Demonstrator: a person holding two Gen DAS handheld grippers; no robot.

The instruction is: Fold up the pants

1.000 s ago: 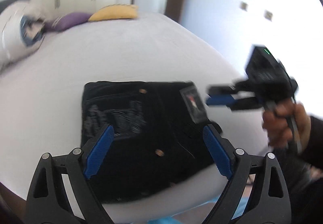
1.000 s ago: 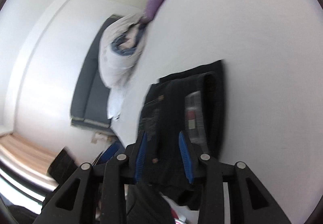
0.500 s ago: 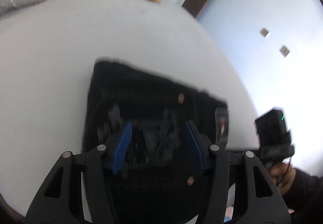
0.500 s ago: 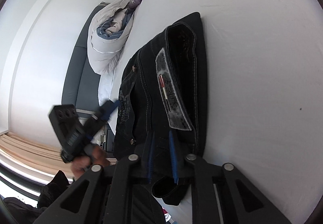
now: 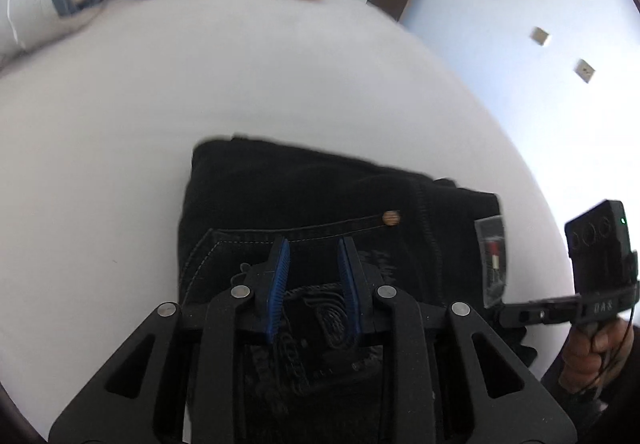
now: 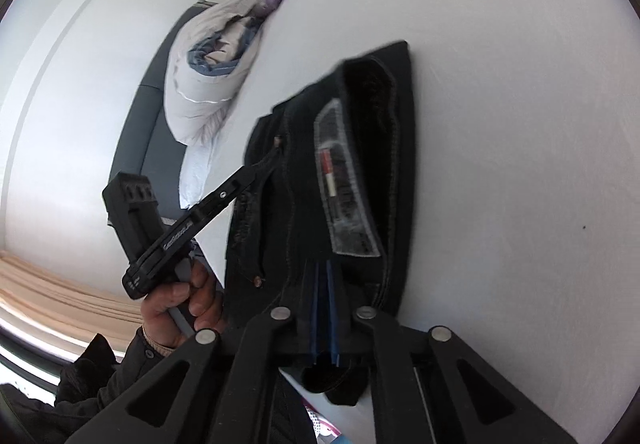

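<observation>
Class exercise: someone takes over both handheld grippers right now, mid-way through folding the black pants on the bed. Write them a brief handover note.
Left gripper: jaws have just been closing and now pinch the embroidered back pocket area of the black pants.
Right gripper: jaws nearly together, clamped on denim at the waistband end, below the leather patch.
Pants: already folded into a compact stack near the edge of the white bed.
Done: main folds.
Left: probably one last fold or lifting the stack away; keep both grips firm.

Bright daylight; fisheye-warped edges; slight motion blur.
</observation>
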